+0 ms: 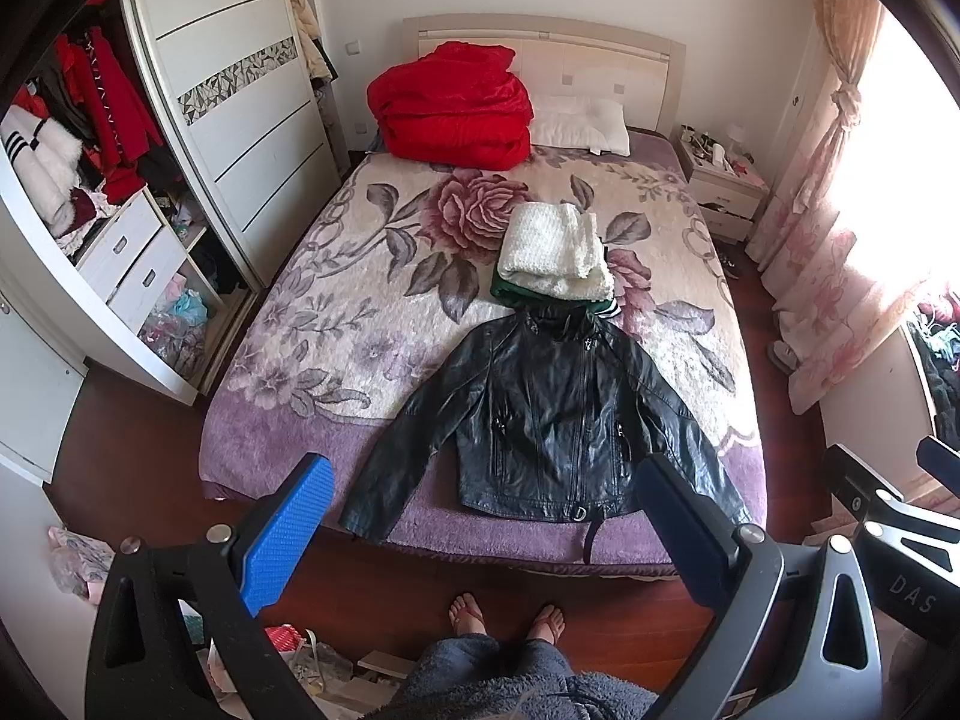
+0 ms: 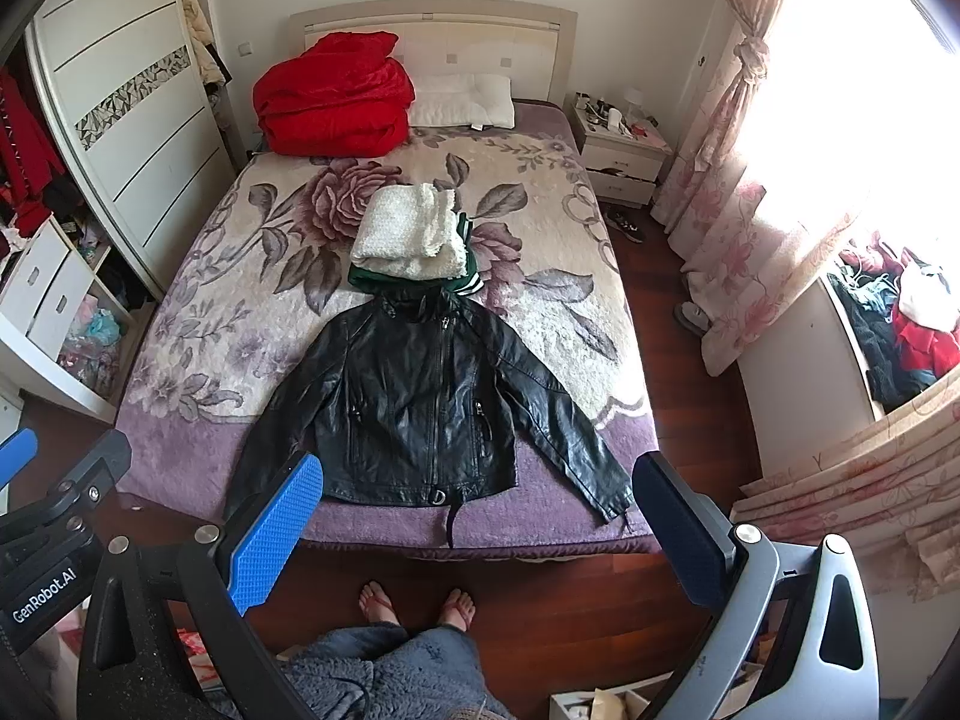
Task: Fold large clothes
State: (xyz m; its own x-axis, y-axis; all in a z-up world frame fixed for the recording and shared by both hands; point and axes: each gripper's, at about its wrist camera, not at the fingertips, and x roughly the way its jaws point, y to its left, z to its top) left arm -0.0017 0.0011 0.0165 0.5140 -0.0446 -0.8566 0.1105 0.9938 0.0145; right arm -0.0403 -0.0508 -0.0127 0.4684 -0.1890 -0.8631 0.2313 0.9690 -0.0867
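A black leather jacket point(image 1: 540, 414) lies spread flat, front up, sleeves out, on the near end of the bed; it also shows in the right wrist view point(image 2: 420, 408). Beyond its collar sits a folded white knit point(image 1: 555, 252) on a folded green garment point(image 1: 510, 293); the white knit also shows in the right wrist view point(image 2: 411, 237). My left gripper point(image 1: 486, 480) is open and empty, held above the floor in front of the bed edge. My right gripper point(image 2: 480, 480) is open and empty at the same height, to the right of the left one.
The bed point(image 1: 288, 324) has a floral blanket, a red quilt pile point(image 1: 450, 108) and a white pillow point(image 1: 579, 123) at the headboard. An open wardrobe point(image 1: 90, 180) stands left, a nightstand point(image 2: 621, 150) and curtains point(image 2: 750, 192) right. The person's bare feet point(image 1: 504, 618) stand on the wood floor.
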